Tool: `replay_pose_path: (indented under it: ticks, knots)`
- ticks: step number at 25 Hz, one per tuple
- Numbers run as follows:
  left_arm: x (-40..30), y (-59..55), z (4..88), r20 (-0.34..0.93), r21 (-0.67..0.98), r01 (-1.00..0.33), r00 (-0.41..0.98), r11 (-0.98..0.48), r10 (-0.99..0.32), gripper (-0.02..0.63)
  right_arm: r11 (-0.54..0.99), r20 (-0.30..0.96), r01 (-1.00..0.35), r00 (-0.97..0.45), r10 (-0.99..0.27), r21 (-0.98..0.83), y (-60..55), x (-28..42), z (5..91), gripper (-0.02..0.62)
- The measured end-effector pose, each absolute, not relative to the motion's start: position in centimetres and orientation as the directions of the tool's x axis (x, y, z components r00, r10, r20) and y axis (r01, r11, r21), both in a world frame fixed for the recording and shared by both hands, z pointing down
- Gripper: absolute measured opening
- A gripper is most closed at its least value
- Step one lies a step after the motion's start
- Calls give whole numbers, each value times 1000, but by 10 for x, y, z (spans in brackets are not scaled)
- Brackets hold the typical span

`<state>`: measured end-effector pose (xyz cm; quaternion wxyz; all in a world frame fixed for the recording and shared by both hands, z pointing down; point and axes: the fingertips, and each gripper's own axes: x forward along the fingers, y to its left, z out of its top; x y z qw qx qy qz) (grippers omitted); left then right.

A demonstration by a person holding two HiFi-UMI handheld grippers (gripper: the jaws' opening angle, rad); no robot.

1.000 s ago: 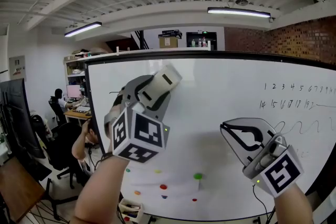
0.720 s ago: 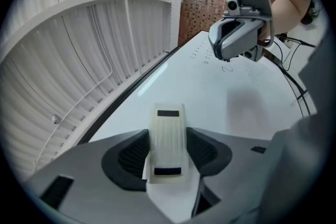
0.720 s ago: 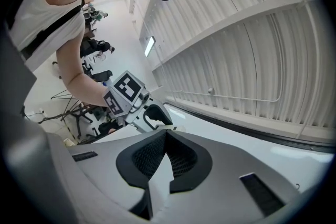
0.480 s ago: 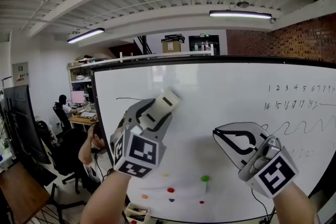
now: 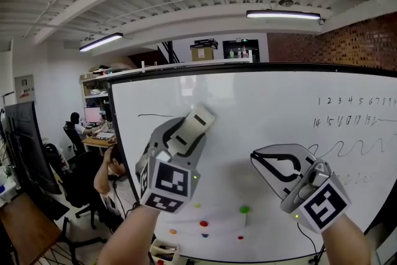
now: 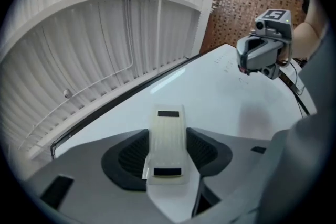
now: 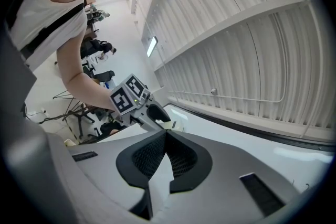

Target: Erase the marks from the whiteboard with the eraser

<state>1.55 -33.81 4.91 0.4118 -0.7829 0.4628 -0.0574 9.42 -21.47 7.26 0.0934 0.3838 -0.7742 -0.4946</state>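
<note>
The whiteboard fills the middle of the head view. It bears a short black line at upper left, rows of numbers at right and a wavy line under them. My left gripper is shut on the white eraser, whose end points at the board below the black line. In the left gripper view the eraser sits between the two jaws. My right gripper hangs in front of the board's right half, shut with nothing in it.
Coloured magnets, a green one and a red one, stick to the board's lower part. A tray sits below the board. People sit at desks to the left. A brick wall rises behind at right.
My left gripper has sunk a little in front of the board with the eraser still in it. The right gripper has hardly moved.
</note>
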Motion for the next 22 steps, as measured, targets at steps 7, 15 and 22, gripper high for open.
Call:
replay_pose_path:
  ticks: [7,15,22]
  knots:
    - [19,-335,53,-284,-702,-670,576,-243,-767,250,203,-225,-480,-691,-687,853,-217,89,75,14]
    - [-2,-344,22,-441,-617,-780,454,-105,-774,247,194,-247,-528,-651,-718,827,-222,127,74,14]
    - [25,-338,62,-371,-738,-665,547,-119,-750,253,249,-225,-516,-689,-689,819,-239,109,78,14]
